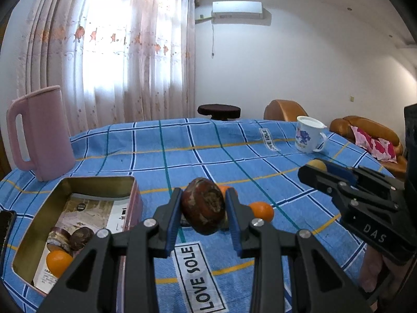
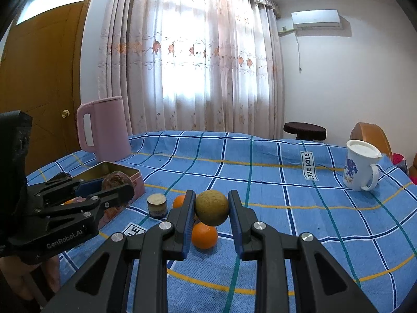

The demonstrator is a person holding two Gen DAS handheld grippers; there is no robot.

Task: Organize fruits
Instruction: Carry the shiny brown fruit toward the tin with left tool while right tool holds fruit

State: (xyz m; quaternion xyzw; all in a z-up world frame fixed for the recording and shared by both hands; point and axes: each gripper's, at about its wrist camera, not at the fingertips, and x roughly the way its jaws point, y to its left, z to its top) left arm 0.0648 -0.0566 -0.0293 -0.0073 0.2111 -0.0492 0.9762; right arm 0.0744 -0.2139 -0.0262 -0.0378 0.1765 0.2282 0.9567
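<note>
Because both fruits are headed for the tin at near left, each is held above the cloth. Left gripper pinches a brown fruit; right gripper clamps a yellowish fruit above a loose orange.

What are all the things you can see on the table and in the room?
Dark red fruit: one, held in left gripper.
Yellow-green fruit: one, held in right gripper.
Oranges: two on the cloth, one in the tin.
Tin box: one, gold inside, left, holding a dark fruit too.
Small jar: one, beside tin.
Pink jug: one, far left.
White mug: one, blue print, right.
Tablecloth: blue checked.
Left gripper: black, blue pads.
Right gripper: black, blue pads.
</note>
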